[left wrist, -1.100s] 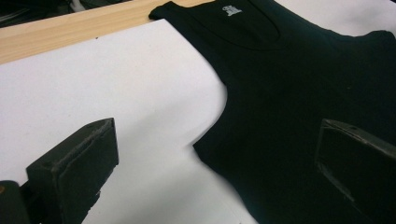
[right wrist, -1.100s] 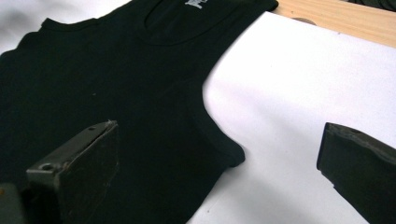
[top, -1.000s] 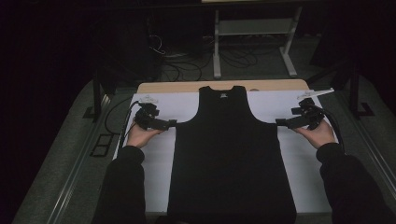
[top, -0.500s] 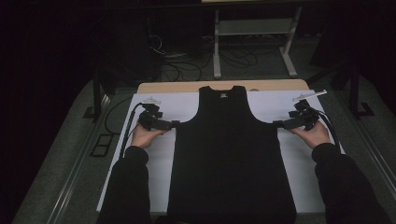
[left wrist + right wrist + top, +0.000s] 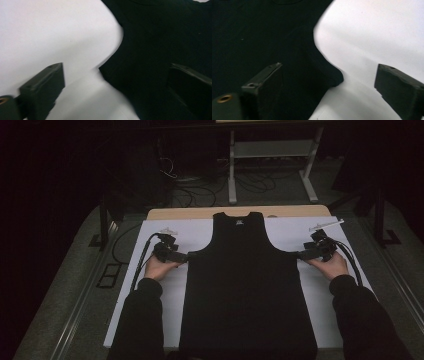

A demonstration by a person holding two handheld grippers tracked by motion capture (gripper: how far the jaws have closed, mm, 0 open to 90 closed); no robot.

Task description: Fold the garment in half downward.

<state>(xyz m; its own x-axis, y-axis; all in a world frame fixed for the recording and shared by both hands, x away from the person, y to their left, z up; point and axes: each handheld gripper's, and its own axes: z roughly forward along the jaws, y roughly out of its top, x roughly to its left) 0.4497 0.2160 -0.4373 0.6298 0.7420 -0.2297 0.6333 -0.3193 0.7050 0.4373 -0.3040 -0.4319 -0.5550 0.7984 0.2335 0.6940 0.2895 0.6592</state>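
1. Both grippers have been brought down and slightly nearer since the earlier frames, so that each now sits low at an underarm corner of the black tank top point(image 5: 247, 285).
2. The tank top is laid flat and face up along the middle of the white sheet point(image 5: 165, 300) that covers the table, with its neck at the far end and its hem at the near edge.
3. The left gripper point(image 5: 181, 256) is held at the garment's left underarm corner; in the left gripper view its jaws are seen spread wide, the corner of cloth point(image 5: 107, 68) lying between them with nothing pinched.
4. The right gripper point(image 5: 299, 254) is held at the right underarm corner; its jaws have just been closing a little, yet in the right gripper view they are spread well apart, and the cloth corner point(image 5: 335, 77) lies between them ungripped.
5. One jaw of each gripper is seen over the black cloth and the other over the bare white sheet.
6. The sleeved forearms are seen entering from the near edge, one on either side of the garment.
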